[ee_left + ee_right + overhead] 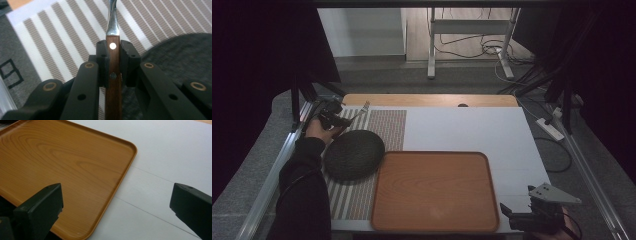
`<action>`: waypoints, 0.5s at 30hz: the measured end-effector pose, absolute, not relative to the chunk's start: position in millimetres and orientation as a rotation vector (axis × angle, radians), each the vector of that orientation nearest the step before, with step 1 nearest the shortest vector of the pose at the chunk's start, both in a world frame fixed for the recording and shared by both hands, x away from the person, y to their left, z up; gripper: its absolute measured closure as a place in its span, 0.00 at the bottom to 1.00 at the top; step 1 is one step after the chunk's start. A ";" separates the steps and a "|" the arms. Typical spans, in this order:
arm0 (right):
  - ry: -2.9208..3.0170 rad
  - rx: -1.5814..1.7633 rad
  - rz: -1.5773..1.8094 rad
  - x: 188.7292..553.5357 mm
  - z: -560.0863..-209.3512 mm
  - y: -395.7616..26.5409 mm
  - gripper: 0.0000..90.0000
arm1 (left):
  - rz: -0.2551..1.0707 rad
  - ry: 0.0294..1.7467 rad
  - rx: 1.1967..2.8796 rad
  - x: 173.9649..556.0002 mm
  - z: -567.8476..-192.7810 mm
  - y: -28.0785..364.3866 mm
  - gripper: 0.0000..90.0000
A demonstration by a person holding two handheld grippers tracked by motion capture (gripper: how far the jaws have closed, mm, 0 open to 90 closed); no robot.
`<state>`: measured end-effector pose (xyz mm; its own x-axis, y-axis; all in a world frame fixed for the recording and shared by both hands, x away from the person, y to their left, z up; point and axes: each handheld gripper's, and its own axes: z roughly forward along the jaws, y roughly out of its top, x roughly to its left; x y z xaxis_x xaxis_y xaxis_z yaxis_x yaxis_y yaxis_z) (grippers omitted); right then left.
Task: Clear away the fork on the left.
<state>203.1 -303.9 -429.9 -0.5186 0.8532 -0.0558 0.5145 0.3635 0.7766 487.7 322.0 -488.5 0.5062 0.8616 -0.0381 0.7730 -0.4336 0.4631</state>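
Left tongs (113, 58) clamp a wooden-handled steel fork (113, 45) over striped woven matting (62, 42); right tongs (116, 202) gape.

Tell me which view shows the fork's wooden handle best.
The left gripper view: the fork's wooden handle stands close up, with its rivets, clamped between the left gripper pads. In the high view the fork is small and dim, its tines past the left gripper.

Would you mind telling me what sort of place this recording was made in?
Probably a lab recording station, not a dining room: black curtains flank the table, loose cables cross the floor, and a power strip lies alongside.
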 end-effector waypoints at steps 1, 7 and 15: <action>2.175 1.185 0.996 203.1 -429.9 -303.9 0.00 | 0.269 1.352 2.320 485.4 -487.8 320.6 0.86; 2.173 1.186 0.997 203.0 -429.9 -303.8 0.00 | 0.220 1.327 2.307 468.8 -480.7 311.7 0.86; 2.177 1.173 0.993 202.5 -429.8 -303.4 0.00 | 0.198 1.303 2.308 438.2 -475.9 299.0 0.86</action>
<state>202.5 -303.4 -429.8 -0.5223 0.8503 -0.0651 0.5084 0.3718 0.7767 438.2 299.0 -475.9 0.5364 0.8373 -0.1062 0.7681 -0.4322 0.4725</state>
